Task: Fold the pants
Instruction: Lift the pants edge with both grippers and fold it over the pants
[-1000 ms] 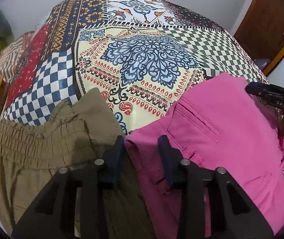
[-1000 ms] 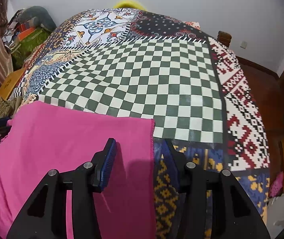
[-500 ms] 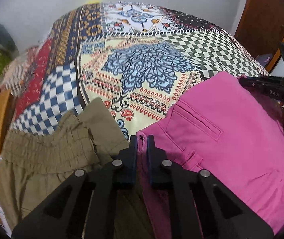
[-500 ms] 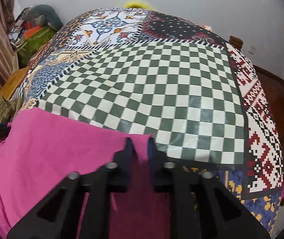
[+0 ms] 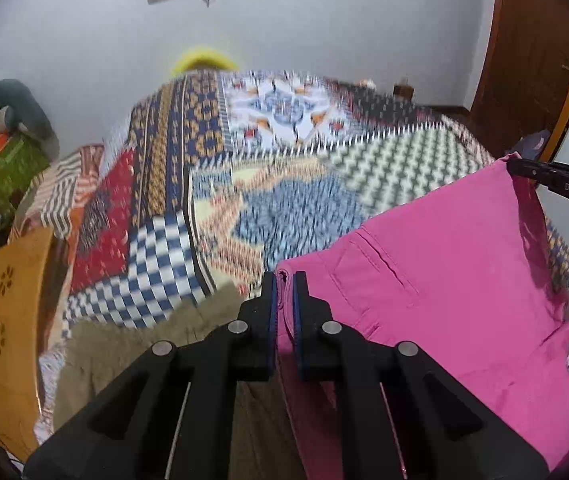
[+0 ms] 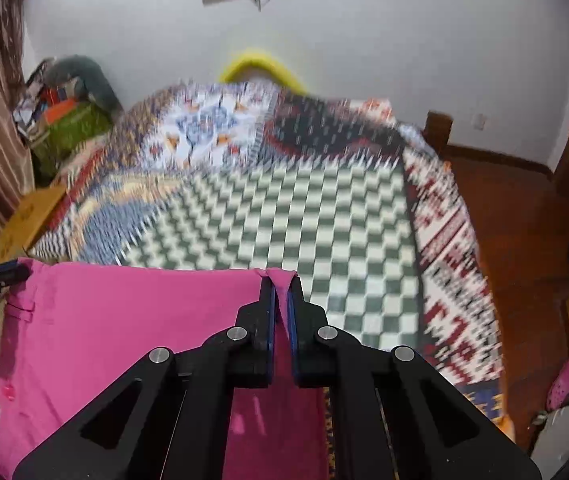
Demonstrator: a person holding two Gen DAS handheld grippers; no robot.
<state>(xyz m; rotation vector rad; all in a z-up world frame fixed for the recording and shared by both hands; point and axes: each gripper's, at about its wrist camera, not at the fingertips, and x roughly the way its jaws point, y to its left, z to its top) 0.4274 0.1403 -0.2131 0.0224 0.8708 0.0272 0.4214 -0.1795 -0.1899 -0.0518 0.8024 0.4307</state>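
**Readable text: one marking**

"DAS" in pale letters on the black body of the right gripper (image 5: pixel 524 168), seen at the right edge of the left wrist view. Nothing legible on the pink pants (image 5: pixel 444 264), the patterned bedspread (image 6: pixel 324 216), or elsewhere.

Bed (image 6: pixel 324 216) carrying patchwork spread (image 5: pixel 156 240), filling mid-frame in both views. Pink pants (image 5: pixel 444 280) lying partly on it at lower right of left view, olive pants (image 5: pixel 132 352) lying at lower left, just beside.
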